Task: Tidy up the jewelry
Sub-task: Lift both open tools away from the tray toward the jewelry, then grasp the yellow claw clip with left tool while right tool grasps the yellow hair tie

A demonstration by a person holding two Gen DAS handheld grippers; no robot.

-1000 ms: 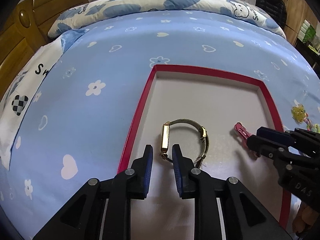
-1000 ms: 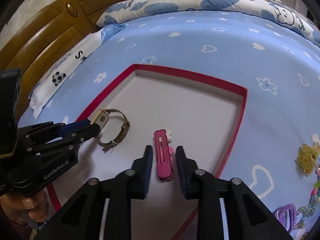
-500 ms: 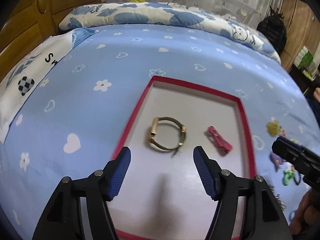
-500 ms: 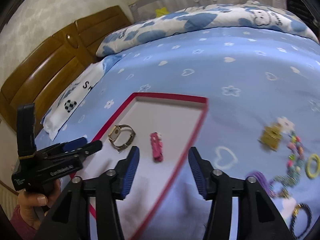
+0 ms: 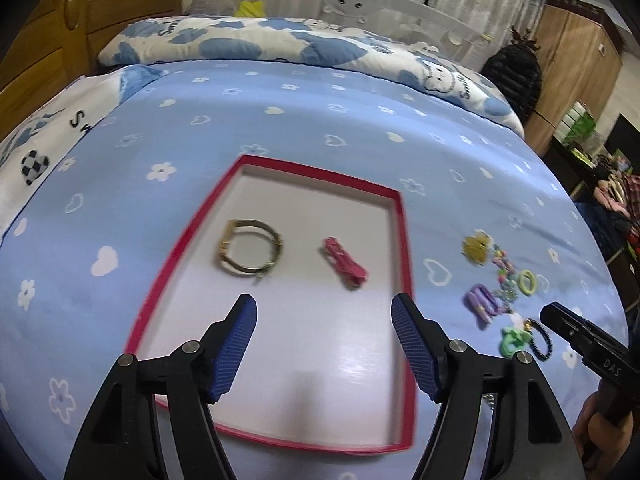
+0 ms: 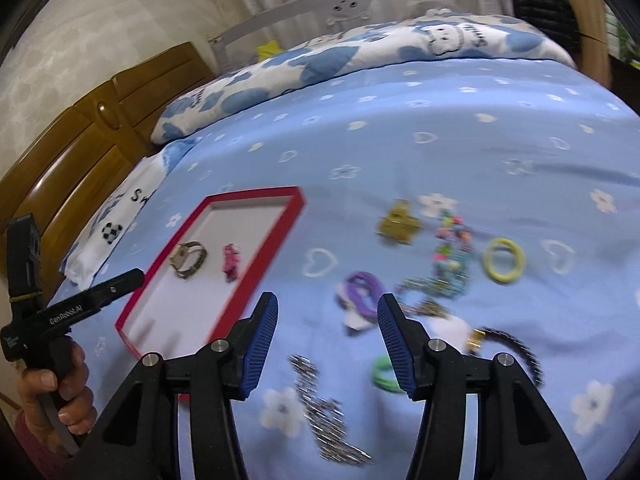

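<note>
A red-rimmed tray lies on the blue bedsheet and holds a gold watch and a pink hair clip. My left gripper is open and empty above the tray's near half. My right gripper is open and empty, raised over loose jewelry right of the tray: a purple clip, a silver chain, a green ring, a black bracelet, a bead string, a yellow hair tie and a gold claw clip.
A rolled blue-and-white quilt lies along the far side of the bed. A wooden headboard stands at the left and a wooden wardrobe at the right. The loose jewelry also shows in the left wrist view.
Both grippers opened, letting go of the watch and the pink clip in the tray, and pulled back and up. The right gripper swung right over the loose jewelry.
</note>
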